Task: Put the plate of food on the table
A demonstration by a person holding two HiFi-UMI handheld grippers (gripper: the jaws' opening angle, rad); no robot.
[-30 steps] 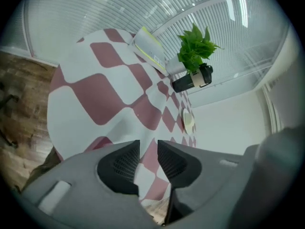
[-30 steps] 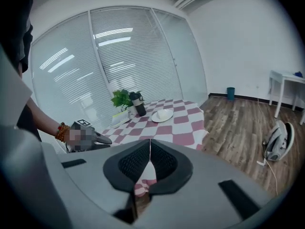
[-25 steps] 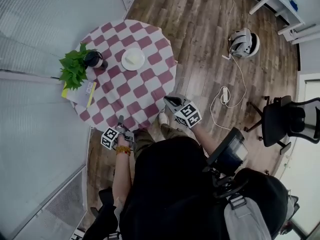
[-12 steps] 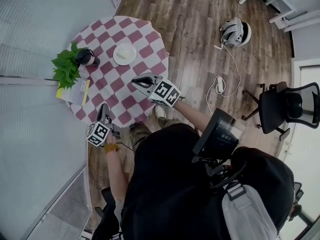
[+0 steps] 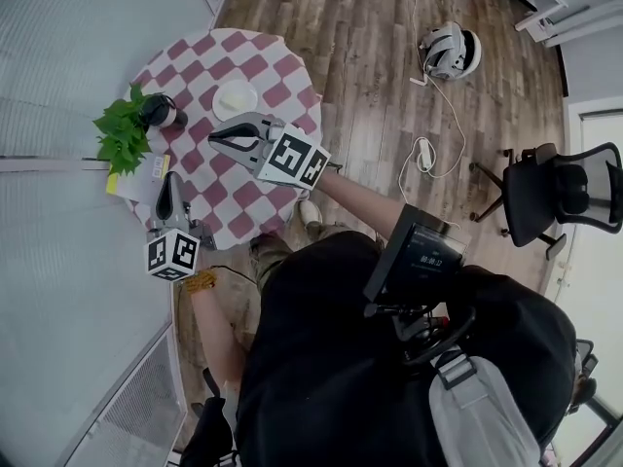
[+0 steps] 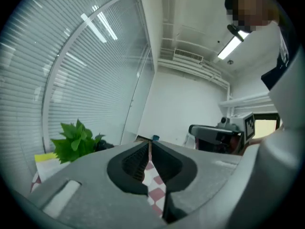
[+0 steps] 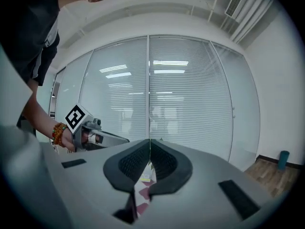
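A white plate of pale food (image 5: 235, 97) sits on the round table with a red-and-white checked cloth (image 5: 282, 71), at its far side. My right gripper (image 5: 216, 136) hovers over the table just short of the plate, shut with nothing in it. My left gripper (image 5: 170, 184) is also shut and empty, above the table's near left edge. In the left gripper view its jaws (image 6: 149, 141) meet at the tips, with the cloth (image 6: 156, 178) below and the right gripper (image 6: 217, 134) off to the right. The right gripper (image 7: 149, 140) view shows the left gripper (image 7: 95, 133) at its left.
A green plant (image 5: 121, 136) in a dark pot (image 5: 158, 112) and a yellow-edged booklet (image 5: 134, 179) occupy the table's left side. A glass wall with blinds (image 5: 68, 47) runs along the left. On the wooden floor lie a headset (image 5: 448, 52) and cable (image 5: 425, 154); an office chair (image 5: 560, 197) stands at right.
Both grippers have risen and moved forward over the table. The right one went from the table's near edge to just short of the plate; both stayed shut.
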